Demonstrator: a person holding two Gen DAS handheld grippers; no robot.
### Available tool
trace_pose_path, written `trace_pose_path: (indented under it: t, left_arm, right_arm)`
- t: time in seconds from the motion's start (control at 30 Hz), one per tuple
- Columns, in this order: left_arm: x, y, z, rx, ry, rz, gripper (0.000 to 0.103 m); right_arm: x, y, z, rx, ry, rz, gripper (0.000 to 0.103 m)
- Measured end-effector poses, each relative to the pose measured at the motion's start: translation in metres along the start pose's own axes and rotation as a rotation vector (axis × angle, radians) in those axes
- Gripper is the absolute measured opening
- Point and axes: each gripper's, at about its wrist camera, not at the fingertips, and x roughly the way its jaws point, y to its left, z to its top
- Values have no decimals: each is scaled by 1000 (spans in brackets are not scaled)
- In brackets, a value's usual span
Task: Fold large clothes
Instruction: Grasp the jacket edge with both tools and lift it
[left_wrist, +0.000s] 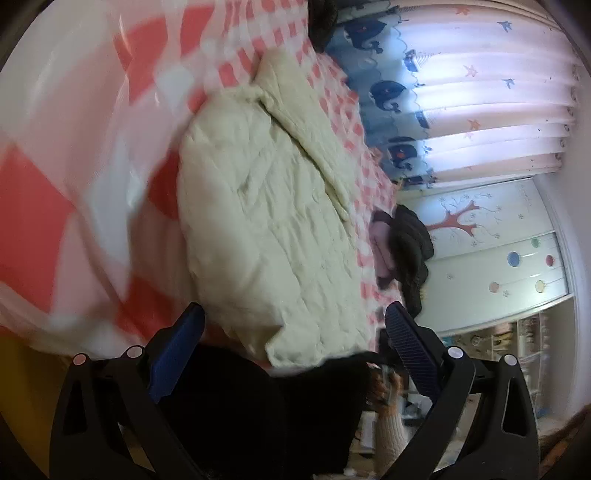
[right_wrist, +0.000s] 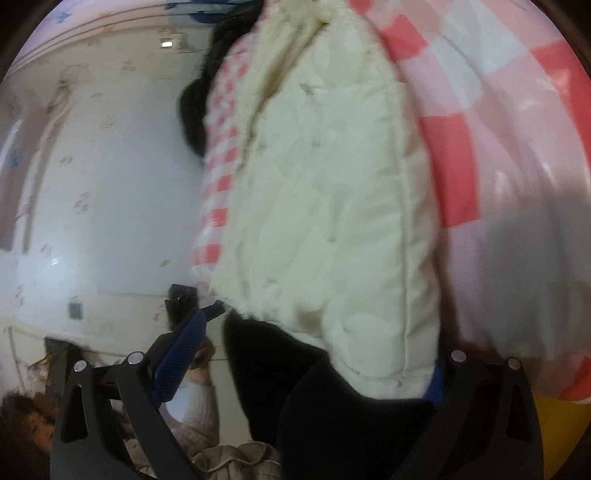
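Note:
A cream quilted jacket (left_wrist: 266, 206) lies spread on the pink-and-white checked bedspread (left_wrist: 55, 192). My left gripper (left_wrist: 295, 328) is open just above the jacket's near hem, its blue pads (left_wrist: 177, 354) wide apart. Black fabric (left_wrist: 258, 413) fills the space below the hem. In the right wrist view the same jacket (right_wrist: 332, 206) looms close. My right gripper (right_wrist: 317, 347) is open around the jacket's lower corner; its right finger is mostly hidden behind the cream cloth. Black fabric (right_wrist: 295, 398) lies under that corner.
A pile of dark clothes (left_wrist: 410, 251) and a pink garment (left_wrist: 380, 236) sit at the bed's far edge. Beyond are a patterned curtain (left_wrist: 480, 92) and a wardrobe door (left_wrist: 498, 251). A hand in a knit sleeve (right_wrist: 199, 373) shows near the left finger.

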Motion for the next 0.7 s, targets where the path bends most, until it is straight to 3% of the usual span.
trace_pose_path:
  t: [0.07, 0.1, 0.2, 0.3, 0.43, 0.53, 0.6, 0.63, 0.7]
  left_arm:
    - [13, 11, 6, -29, 45, 130, 94]
    - [20, 18, 7, -53, 68, 148, 94]
    - [31, 23, 7, -60, 80, 129, 94]
    - [30, 20, 8, -61, 53, 18, 94]
    - [40, 17, 12, -26, 59, 132, 93]
    - [47, 18, 14, -16, 85, 210, 58]
    - [43, 20, 15, -3, 84, 245, 25]
    - [44, 18, 15, 1, 81, 267, 24]
    - [37, 19, 14, -1, 71, 279, 19]
  right_arm:
    - [-2, 1, 0, -15, -6, 27, 95]
    - [-2, -1, 1, -8, -6, 5, 95]
    - [0, -10, 4, 18, -1, -19, 95]
    - [1, -11, 4, 13, -3, 18, 95]
    - [1, -14, 8, 22, 5, 23, 95]
    - [0, -16, 11, 23, 23, 6, 95]
    - [-2, -15, 11, 6, 27, 0, 95]
    - [-2, -14, 10, -7, 26, -5, 95]
    - [-1, -7, 7, -41, 18, -11, 78]
